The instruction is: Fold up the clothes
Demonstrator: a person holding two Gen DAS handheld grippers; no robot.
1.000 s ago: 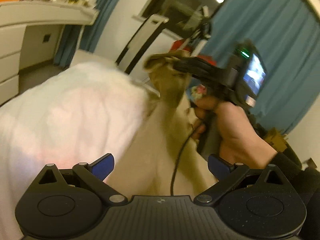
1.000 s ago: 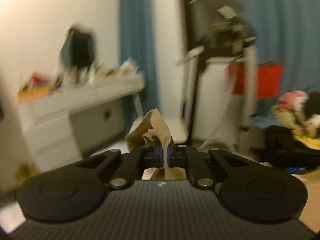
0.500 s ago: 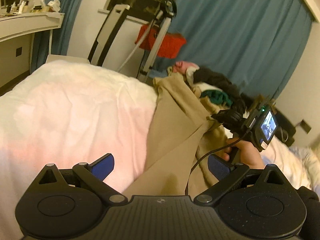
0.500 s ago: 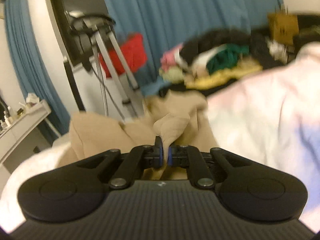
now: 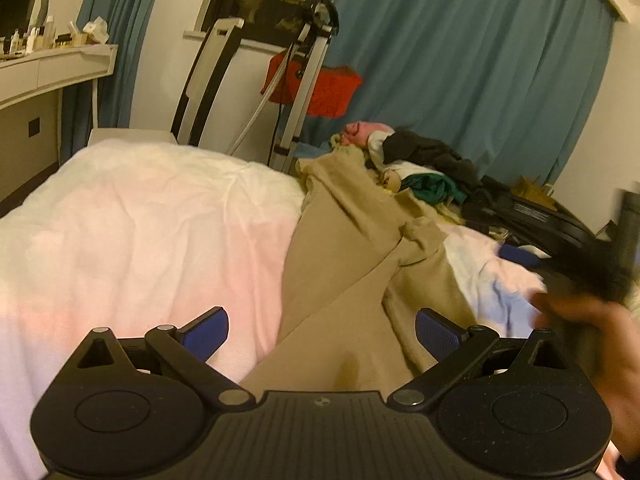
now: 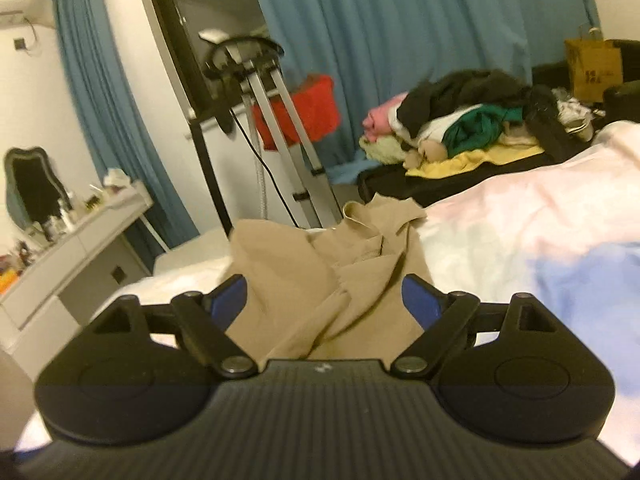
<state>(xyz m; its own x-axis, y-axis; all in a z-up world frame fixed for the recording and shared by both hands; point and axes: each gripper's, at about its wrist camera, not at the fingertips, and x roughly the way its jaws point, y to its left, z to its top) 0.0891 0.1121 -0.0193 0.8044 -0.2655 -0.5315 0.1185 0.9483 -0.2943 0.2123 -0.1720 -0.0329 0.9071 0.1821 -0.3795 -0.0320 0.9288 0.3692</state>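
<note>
A tan garment (image 5: 352,248) lies rumpled on the white and pink bed cover (image 5: 152,224), stretching from the far edge toward me. My left gripper (image 5: 322,330) is open and empty just above its near end. The garment also shows in the right wrist view (image 6: 320,272), bunched and creased. My right gripper (image 6: 324,300) is open over it, holding nothing. In the left wrist view the right gripper (image 5: 592,268) appears blurred at the right, held in a hand.
A pile of mixed clothes (image 6: 464,124) sits beyond the bed's far side. A metal stand (image 5: 308,72) with a red box (image 5: 316,88) stands behind the bed. A white dresser (image 6: 68,248) is at the left. Blue curtains cover the back wall.
The right gripper lowered the tan garment onto the bed, opened and let it go, then pulled back to the right. The left gripper stayed open.
</note>
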